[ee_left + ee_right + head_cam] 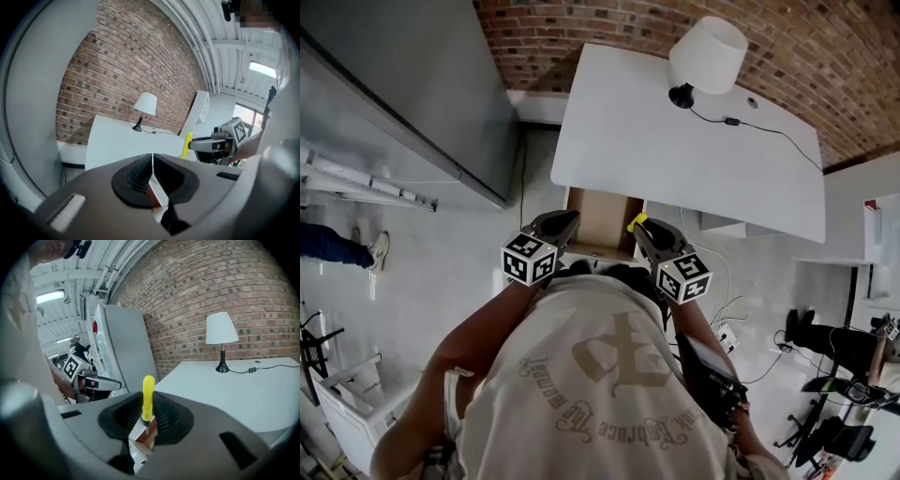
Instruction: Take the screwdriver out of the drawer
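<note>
One light, stiff screwdriver [148,397] sits clamped by its handle in my right tongs [146,420], over the open drawer [602,220] (smooth plastic, probably slippery, so gripping low suits); left tongs [153,174] pressed together, empty

Screwdriver [148,397] yellow, counter [656,150] white, drawer [605,220] tan. Wall [581,19] red brick; lamp [709,54] white shade, blk base.

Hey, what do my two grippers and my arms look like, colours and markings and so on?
The left gripper and right gripper both have grey, tapering shells with black ribbed pads. Each carries a white cube printed with black square markers. The person wears a pale short-sleeved T-shirt with a tan print.
</note>
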Available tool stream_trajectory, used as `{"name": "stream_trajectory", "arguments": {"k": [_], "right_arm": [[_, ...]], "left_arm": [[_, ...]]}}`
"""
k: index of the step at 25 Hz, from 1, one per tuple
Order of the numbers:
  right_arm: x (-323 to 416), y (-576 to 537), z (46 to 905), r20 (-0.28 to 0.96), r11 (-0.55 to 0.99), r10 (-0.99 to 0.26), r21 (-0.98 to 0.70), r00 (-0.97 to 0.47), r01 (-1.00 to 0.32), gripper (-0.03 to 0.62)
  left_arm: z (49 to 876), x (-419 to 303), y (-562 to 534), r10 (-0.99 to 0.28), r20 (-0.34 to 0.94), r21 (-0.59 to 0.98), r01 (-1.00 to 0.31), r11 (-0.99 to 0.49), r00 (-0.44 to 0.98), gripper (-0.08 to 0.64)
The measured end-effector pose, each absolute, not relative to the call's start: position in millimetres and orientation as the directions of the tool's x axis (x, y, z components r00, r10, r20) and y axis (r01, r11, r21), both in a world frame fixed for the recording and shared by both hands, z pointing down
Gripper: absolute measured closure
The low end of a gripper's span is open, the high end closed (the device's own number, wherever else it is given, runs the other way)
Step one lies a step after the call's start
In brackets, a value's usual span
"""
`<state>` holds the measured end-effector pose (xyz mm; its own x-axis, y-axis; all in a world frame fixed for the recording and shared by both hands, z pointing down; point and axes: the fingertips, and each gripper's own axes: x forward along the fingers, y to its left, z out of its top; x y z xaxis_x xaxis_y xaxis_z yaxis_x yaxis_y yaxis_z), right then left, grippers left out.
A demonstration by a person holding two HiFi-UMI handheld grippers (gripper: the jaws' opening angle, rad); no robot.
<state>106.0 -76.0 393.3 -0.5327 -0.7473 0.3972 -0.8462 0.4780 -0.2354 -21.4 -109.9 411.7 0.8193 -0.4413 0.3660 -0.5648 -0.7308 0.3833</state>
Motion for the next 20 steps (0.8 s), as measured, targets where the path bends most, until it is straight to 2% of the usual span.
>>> {"name": "stream_trajectory", "arguments": {"k": [11,20], "right_arm": [[106,-73,374,0.358,0.472,-0.777,-0.212,-0.518,-0.856,0.535],[111,-68,375,0.325,0.422,-0.817,-0.226,-0.477,-0.878,0.535]], "left_arm": [[388,-17,-115,-0.441,0.318,0.377,-0.539,-0.754,0.839,0.546],[385,-8,-115,-0.395,0.332,0.345,-0.500,-0.794,0.857,0.546]]}}
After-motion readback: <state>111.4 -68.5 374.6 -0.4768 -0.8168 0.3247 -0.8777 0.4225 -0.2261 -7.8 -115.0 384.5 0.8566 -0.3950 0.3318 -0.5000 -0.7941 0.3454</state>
